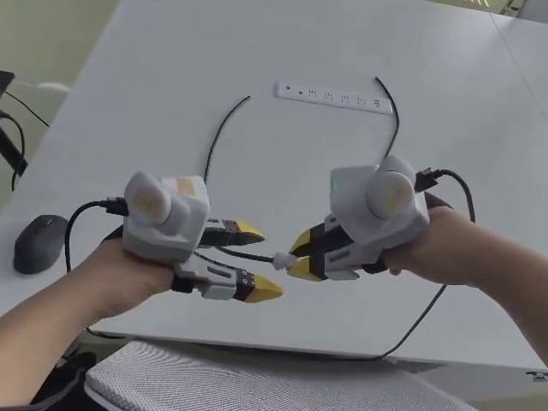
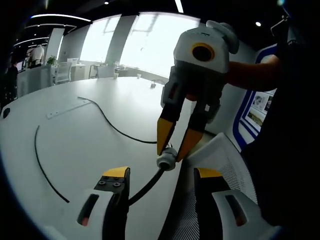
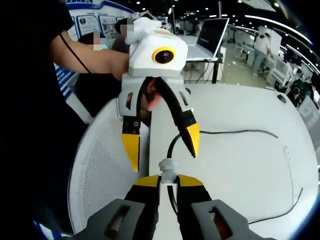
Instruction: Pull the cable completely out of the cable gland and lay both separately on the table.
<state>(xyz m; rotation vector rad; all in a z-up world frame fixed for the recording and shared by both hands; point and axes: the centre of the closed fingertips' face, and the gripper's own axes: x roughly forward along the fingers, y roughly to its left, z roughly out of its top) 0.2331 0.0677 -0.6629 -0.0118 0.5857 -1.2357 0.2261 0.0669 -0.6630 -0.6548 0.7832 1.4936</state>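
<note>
A small white cable gland [image 1: 280,259] sits on a thin black cable [image 1: 224,253], held above the table's near edge. My right gripper [image 1: 298,257] is shut on the gland [image 3: 167,169], whose cable runs on between its jaws. Facing it, my left gripper [image 1: 259,261] is open, and the cable [image 2: 146,186] passes between its jaws, close to the left one. In the left gripper view the right gripper [image 2: 172,152] pinches the gland [image 2: 166,160] just ahead of my left gripper [image 2: 163,173]. The cable's far length [image 1: 218,137] trails across the white table [image 1: 171,86].
A white power strip [image 1: 334,97] with its black cord [image 1: 392,111] lies at the far side of the table. A dark mouse [image 1: 38,242] rests at the left edge. A grey mesh chair [image 1: 257,381] stands below the near table edge.
</note>
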